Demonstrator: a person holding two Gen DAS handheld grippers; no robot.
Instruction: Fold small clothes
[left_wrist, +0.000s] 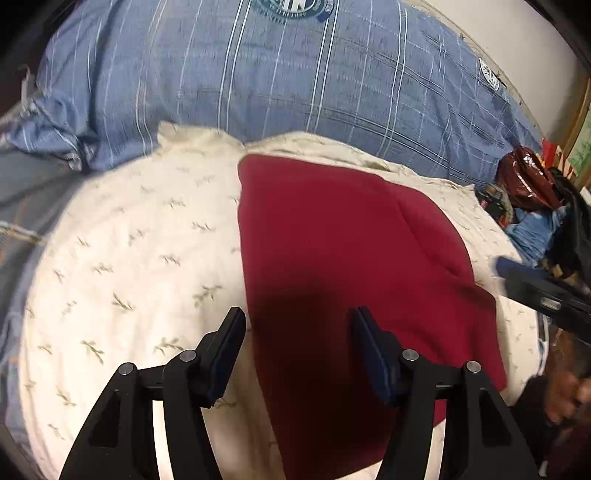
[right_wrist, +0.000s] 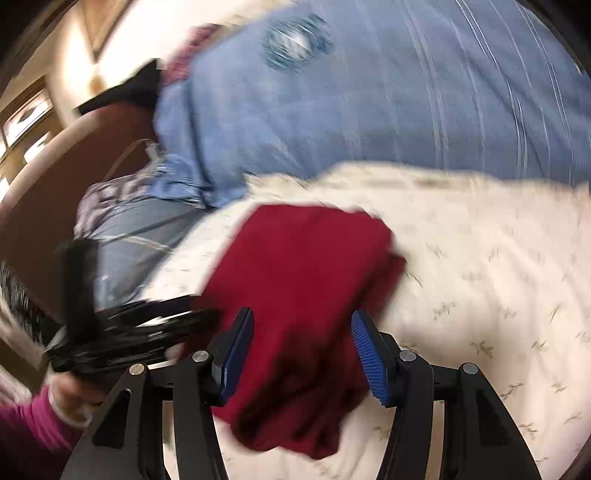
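A dark red garment (left_wrist: 343, 251) lies folded flat on the cream leaf-print cloth (left_wrist: 129, 258), its layers stacked, edges fairly straight, one end reaching close to the cloth's far edge by the blue plaid bedding (left_wrist: 295, 81).

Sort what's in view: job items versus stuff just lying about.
Job: red garment, left gripper, right gripper, both open above it.

Lying about: cream cloth beneath, blue plaid bedding, shiny red bag, clutter beside it.
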